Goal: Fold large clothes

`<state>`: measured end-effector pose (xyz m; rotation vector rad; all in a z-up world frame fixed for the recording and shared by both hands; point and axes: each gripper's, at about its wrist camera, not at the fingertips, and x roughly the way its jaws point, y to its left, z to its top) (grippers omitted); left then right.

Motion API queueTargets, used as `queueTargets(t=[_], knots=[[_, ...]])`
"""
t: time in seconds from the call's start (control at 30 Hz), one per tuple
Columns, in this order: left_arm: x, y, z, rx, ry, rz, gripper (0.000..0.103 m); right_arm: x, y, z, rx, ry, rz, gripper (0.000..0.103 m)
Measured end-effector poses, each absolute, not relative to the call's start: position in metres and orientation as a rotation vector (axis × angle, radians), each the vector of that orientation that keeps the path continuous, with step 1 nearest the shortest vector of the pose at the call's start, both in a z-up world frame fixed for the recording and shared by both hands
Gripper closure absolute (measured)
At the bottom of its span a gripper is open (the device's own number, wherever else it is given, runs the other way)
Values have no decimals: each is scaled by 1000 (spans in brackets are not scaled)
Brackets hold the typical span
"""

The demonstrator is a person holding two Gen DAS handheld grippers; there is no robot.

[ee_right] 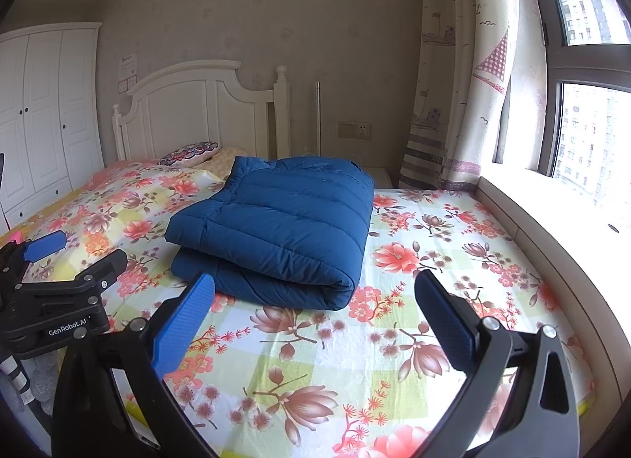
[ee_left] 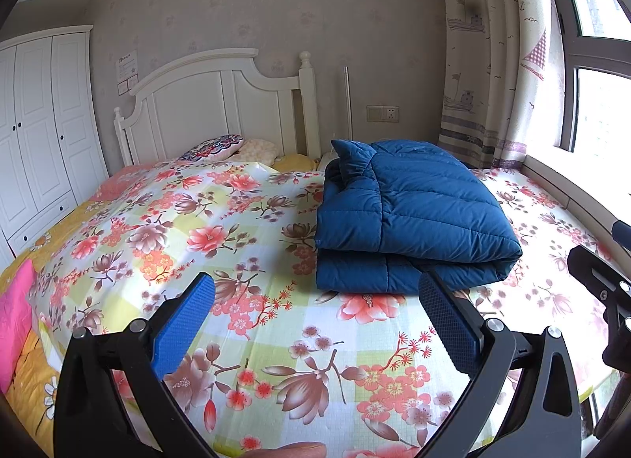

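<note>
Folded blue jacket (ee_left: 414, 217) laid on the flowered bed (ee_left: 244, 245).
From the left wrist, the left gripper (ee_left: 315, 292) is seen spread wide and empty, the jacket just ahead by its right finger. From the right wrist, the right gripper (ee_right: 313, 292) is likewise parted and empty, the jacket ahead-left.

"GenRobot.AI" is printed in white on the black body of the left gripper (ee_right: 63, 249), seen at the left edge of the right wrist view. Paper notices (ee_left: 127, 71) are stuck on the wall beside the headboard, but their print is too small to be read
</note>
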<state>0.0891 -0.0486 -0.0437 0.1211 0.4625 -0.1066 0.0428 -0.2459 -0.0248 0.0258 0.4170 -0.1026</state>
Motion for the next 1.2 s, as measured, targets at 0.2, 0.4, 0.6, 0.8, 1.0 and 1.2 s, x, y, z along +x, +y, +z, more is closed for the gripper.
queueTargets(t=[0.2,0.4,0.6,0.8,1.0,1.2], knots=[[89,-48,-43,123,461,-108,4,43,-245,-25,27,418,-100,2],[87,-51,-43,122,458,-103,4,43,-246,-25,28,417,-100,2],[87,-51,-44,123,458,-102,4,43,-245,-25,28,417,-98,2],[87,-51,-44,123,457,-103,4,44,-244,-25,30,417,-97,2],[89,-55,-45,126,464,-110,4,46,-245,-29,35,430,-91,2],[94,-67,-50,117,451,-191,4,53,-250,-40,41,458,-89,2]])
